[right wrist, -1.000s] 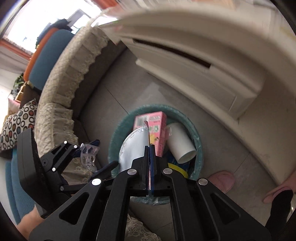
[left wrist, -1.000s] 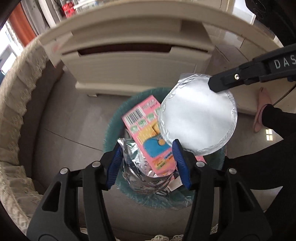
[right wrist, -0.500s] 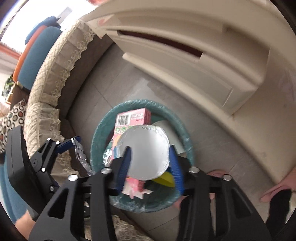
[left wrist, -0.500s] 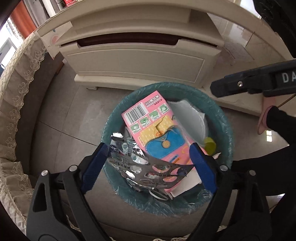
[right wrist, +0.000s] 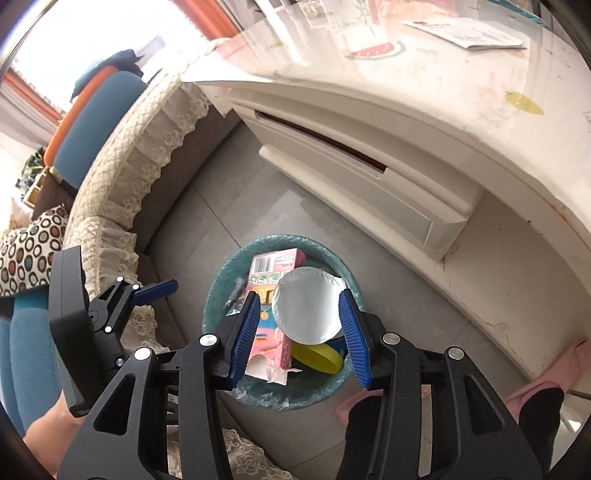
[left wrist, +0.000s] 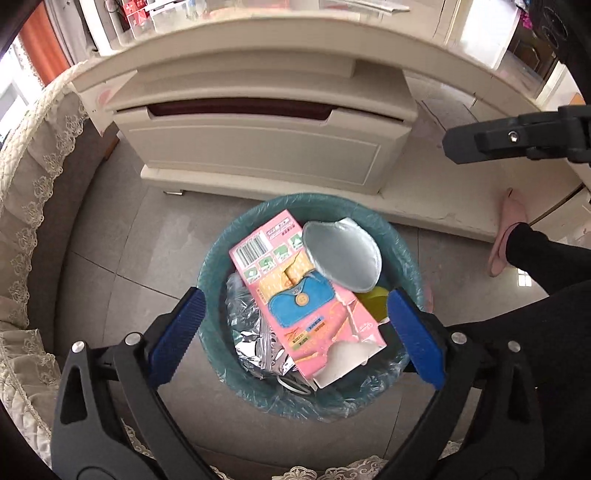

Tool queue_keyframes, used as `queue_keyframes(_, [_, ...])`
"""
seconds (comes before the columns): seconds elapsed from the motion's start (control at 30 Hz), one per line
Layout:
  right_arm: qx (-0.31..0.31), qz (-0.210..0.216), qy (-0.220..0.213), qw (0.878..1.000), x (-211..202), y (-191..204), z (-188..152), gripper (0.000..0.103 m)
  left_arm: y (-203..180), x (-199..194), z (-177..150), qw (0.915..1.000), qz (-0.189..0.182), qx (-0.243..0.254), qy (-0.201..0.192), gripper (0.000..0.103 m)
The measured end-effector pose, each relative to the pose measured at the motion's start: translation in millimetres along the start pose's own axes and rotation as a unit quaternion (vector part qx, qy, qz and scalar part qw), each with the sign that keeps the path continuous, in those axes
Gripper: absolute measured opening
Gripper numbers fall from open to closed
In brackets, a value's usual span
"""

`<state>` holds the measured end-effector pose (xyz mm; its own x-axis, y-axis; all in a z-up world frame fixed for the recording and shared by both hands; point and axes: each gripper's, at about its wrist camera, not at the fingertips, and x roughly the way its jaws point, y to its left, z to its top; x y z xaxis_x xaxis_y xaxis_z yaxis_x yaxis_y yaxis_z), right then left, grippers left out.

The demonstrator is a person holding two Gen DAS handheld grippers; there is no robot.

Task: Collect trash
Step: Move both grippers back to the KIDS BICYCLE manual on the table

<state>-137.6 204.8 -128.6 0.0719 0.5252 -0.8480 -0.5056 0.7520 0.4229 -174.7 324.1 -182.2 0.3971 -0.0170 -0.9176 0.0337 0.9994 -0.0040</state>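
Observation:
A bin (left wrist: pixel 210 266) lined with a teal bag stands on the grey floor below both grippers. In it lie a pink box (left wrist: pixel 255 254), a round silver foil lid (left wrist: pixel 343 258), a crumpled foil wrapper (left wrist: pixel 251 332) and a yellow lid (left wrist: pixel 375 299). My left gripper (left wrist: pixel 295 295) hangs above the bin; its jaws are opening wide and nothing is between them. My right gripper (right wrist: pixel 299 295) is open above the bin (right wrist: pixel 221 273), and the foil lid (right wrist: pixel 306 310) lies loose below it on the pink box (right wrist: pixel 273 262). One right finger (left wrist: pixel 480 144) shows at the upper right.
A cream desk with a drawer (left wrist: pixel 258 147) stands just behind the bin. A sofa with a lace cover (left wrist: pixel 29 184) curves along the left. A person's dark-clad leg (left wrist: pixel 535 295) and a pink slipper (left wrist: pixel 506 229) are to the bin's right. Papers (right wrist: pixel 465 33) lie on the desk top.
My left gripper opened and the foil wrapper fell into the bin. My right gripper opened and the foil lid dropped onto the pink box. Both grippers have risen.

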Motion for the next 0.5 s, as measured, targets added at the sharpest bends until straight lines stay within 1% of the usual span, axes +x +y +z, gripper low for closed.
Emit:
queue_keyframes(0.13, [0.018, 0.014, -0.027, 0.999, -22, -8, 7, 0.046, -5, -15, 9, 0.9997, 0.0, 0.002, -0.025, 0.096])
queue_keyframes(0.23, [0.046, 0.028, -0.06, 0.997, -49, -27, 21, 0.046, -6, -27, 25, 0.9991, -0.008, -0.004, -0.042, 0.096])
queue_keyframes(0.27, [0.058, 0.033, -0.074, 0.995, -60, -36, 26, 0.048, -7, -33, 33, 0.9985, -0.015, -0.006, -0.052, 0.096])
queue_keyframes(0.33, [0.086, 0.039, -0.097, 0.991, -82, -56, 38, 0.056, -7, -42, 53, 0.9973, -0.02, -0.008, -0.07, 0.096])
queue_keyframes(0.43, [0.119, 0.033, -0.129, 0.984, -111, -87, 57, 0.059, -9, -49, 88, 0.9958, -0.019, -0.005, -0.089, 0.096])
queue_keyframes(0.5, [0.133, 0.029, -0.142, 0.98, -124, -104, 71, 0.061, -9, -53, 119, 0.9944, -0.034, -0.011, -0.099, 0.096])
